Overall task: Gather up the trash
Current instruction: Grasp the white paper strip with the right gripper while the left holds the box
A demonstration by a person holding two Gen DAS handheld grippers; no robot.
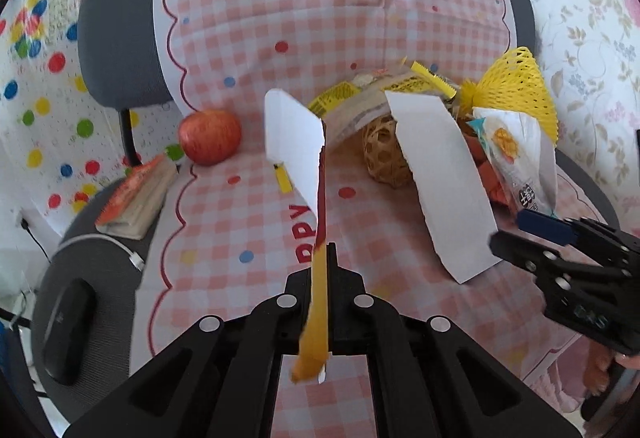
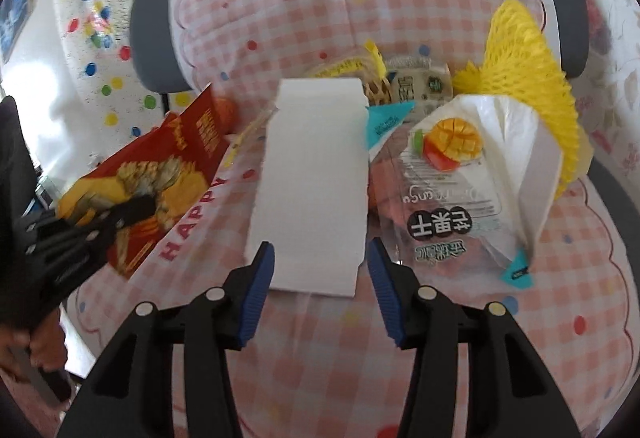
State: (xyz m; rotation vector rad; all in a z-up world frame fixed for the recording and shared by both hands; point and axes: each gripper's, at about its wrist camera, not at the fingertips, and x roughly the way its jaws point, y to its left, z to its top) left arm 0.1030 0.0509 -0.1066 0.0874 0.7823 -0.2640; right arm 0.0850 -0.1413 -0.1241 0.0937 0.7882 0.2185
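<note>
Pink checked cloth covers the chair seat I'm working over. My left gripper is clenched on a red and yellow snack bag, seen edge-on from its own camera. My right gripper stands released, its blue pads either side of a white paper strip's near end, not pressing. Beyond lie a mango pouch, yellow foam net and an apple.
</note>
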